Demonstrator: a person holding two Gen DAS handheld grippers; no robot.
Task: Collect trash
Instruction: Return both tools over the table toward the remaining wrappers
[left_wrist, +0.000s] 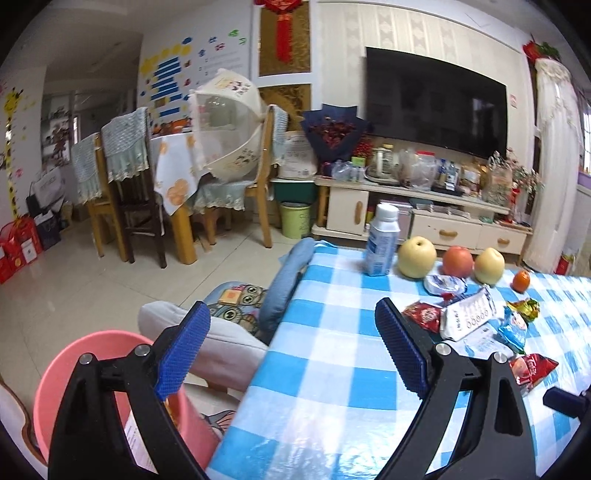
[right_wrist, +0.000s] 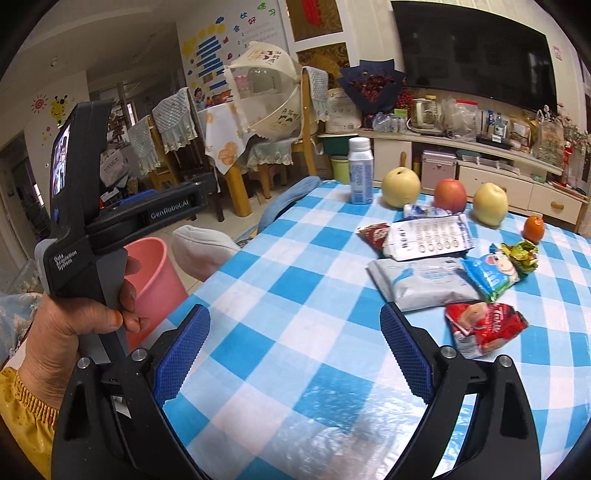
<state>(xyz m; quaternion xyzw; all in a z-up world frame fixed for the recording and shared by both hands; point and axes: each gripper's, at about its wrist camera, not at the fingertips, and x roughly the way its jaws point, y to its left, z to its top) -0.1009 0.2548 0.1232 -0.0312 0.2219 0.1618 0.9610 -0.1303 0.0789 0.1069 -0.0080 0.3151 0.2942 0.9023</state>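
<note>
Several wrappers lie on the blue checked table (right_wrist: 295, 295): a red snack bag (right_wrist: 484, 326), a grey-white pack (right_wrist: 421, 282), a white printed bag (right_wrist: 428, 236), a blue packet (right_wrist: 491, 273) and a gold foil wrapper (right_wrist: 522, 253). The pile also shows in the left wrist view (left_wrist: 469, 317). A pink bin (left_wrist: 110, 387) stands on the floor left of the table, with paper inside. My left gripper (left_wrist: 291, 328) is open and empty, over the table edge by the bin. My right gripper (right_wrist: 295, 332) is open and empty above the table, left of the red bag.
A white bottle (right_wrist: 360, 173), two pears (right_wrist: 400, 186), an apple (right_wrist: 450, 194) and a small orange (right_wrist: 534, 227) stand at the table's far side. A grey cushion (left_wrist: 207, 343) and blue chair back (left_wrist: 291, 280) sit by the left edge. A TV cabinet (left_wrist: 424, 218) is behind.
</note>
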